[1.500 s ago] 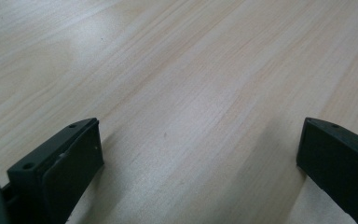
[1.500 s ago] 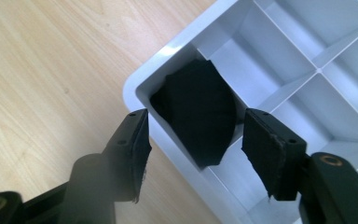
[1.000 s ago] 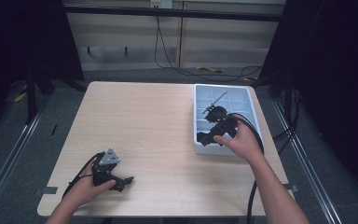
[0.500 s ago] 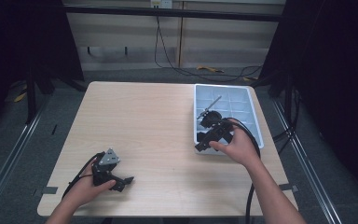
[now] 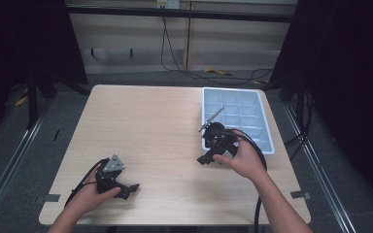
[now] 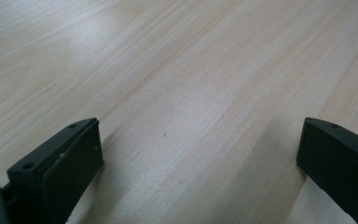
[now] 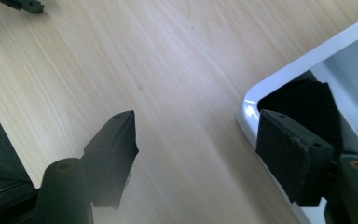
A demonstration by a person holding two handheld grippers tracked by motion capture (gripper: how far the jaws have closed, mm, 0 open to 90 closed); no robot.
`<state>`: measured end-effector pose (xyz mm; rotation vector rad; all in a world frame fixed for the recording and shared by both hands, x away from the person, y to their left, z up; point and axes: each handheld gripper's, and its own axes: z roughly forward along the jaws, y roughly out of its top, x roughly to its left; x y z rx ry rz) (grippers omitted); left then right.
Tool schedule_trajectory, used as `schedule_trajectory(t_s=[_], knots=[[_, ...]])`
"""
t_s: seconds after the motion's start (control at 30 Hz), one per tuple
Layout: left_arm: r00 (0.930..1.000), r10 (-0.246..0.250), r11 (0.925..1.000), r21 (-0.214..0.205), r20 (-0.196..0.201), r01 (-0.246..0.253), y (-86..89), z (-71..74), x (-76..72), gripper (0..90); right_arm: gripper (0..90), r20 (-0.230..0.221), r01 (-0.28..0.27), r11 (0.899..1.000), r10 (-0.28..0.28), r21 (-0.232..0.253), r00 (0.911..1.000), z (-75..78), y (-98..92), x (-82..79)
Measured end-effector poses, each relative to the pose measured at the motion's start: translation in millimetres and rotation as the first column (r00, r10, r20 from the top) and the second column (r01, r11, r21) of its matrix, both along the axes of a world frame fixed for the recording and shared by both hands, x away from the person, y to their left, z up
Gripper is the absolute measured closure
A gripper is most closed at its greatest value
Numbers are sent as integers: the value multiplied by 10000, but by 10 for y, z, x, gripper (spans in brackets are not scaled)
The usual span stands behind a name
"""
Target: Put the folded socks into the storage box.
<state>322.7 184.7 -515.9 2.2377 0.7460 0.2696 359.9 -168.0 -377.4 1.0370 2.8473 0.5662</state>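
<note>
Two sets of tongs are in play, and the right gripper is the one at work: its jaws stand wide and have just been opening, with the pads pressing on nothing. One jaw hangs over bare wood and the other over the near corner of the white moulded plastic tray with rows of square compartments. That tray lies on the pale wooden table toward its far right side, and we judge it light, stiff enough to keep its shape, yet thin-walled and glossy, so pads could slip on it. We would take it by the upright rim at this near corner, one pad inside the corner compartment and one outside, pinching low on the wall; held at one corner it may tip or skate across the wood. A dark patch in that corner compartment may be a shadow or a black piece; we cannot tell. Well apart from the tray, toward the person's side, the left gripper rests low over the table, jaws spread and empty.
</note>
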Motion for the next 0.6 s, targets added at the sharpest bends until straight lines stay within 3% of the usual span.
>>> schedule_trajectory(t_s=[0.6], knots=[[10000,-25,10000,-13,-2,25,-1,0,-1,0,250,-13,-441,9986,442,294,9990,-101,53,-183]])
